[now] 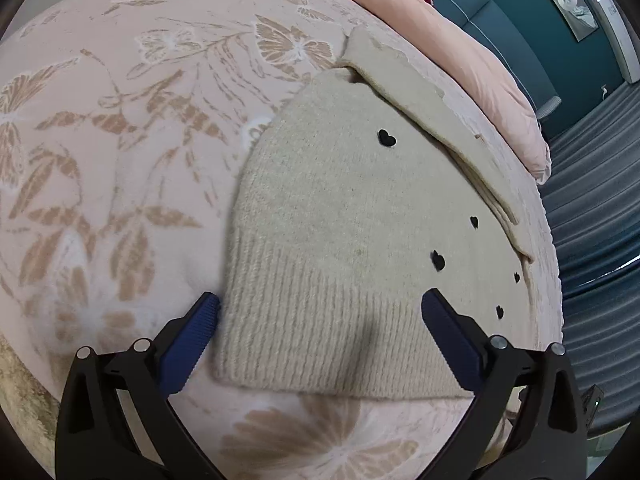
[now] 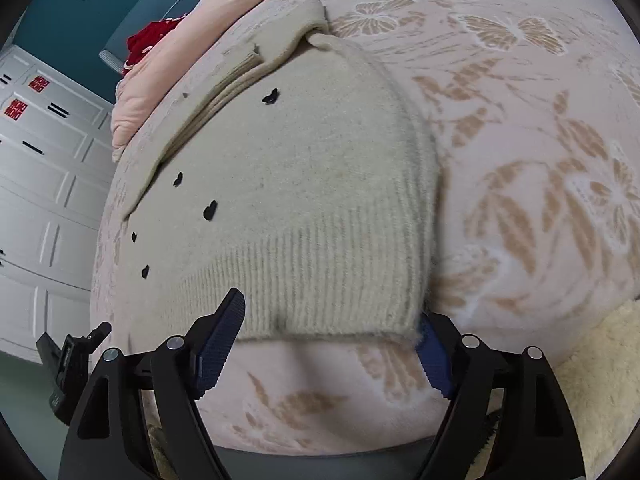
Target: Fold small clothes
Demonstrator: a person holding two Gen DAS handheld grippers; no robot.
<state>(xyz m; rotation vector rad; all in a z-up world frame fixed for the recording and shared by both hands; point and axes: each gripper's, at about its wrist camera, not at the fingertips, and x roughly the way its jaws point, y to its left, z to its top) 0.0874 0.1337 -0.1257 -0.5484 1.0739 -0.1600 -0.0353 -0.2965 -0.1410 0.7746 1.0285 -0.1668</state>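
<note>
A teal wall rises behind white panelled cabinet doors with red emblems

Counts: one beige knit sweater, folded, with five black heart-shaped buttons showing in each wrist view. One pink floral blanket under it. One pink quilt behind. One red item, too small to identify. Two grippers: left gripper and right gripper, two blue-padded fingers each.
</note>
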